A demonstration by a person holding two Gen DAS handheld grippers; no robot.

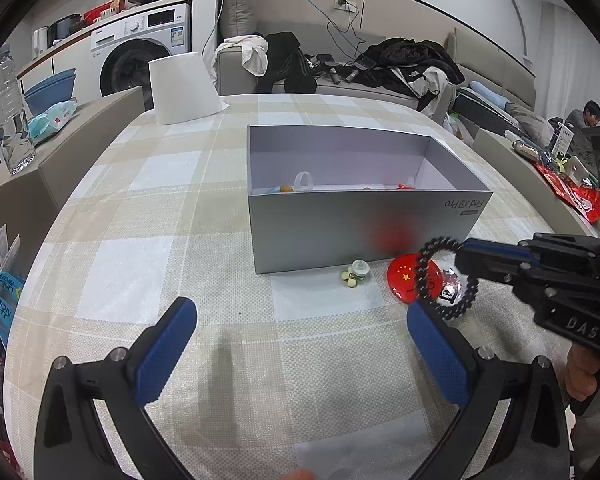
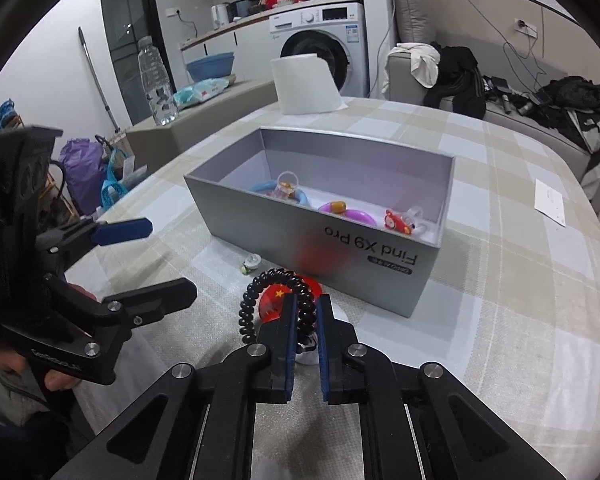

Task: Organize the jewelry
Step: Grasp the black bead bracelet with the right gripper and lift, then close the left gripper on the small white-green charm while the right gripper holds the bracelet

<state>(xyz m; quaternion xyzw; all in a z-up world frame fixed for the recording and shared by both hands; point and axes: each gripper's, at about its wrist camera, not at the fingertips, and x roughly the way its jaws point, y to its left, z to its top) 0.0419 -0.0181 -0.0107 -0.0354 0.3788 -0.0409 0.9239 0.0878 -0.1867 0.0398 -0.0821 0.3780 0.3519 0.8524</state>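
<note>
Beside the grey box (image 2: pixel 364 248) lettered "Find X9 Pro", right tongs (image 2: pixel 305 312) clamped on black bead bracelet (image 2: pixel 260 296), left tongs (image 1: pixel 300 344) apart.

From the left wrist, the grey box's (image 1: pixel 356 236) near wall hides most of its contents, and a blurred red smear marks it.

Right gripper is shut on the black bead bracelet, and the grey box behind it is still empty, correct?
Not quite. The right gripper is shut on the black bead bracelet, but the grey box is not empty: the right wrist view shows a blue ring, a purple ring and small charms inside.
</note>
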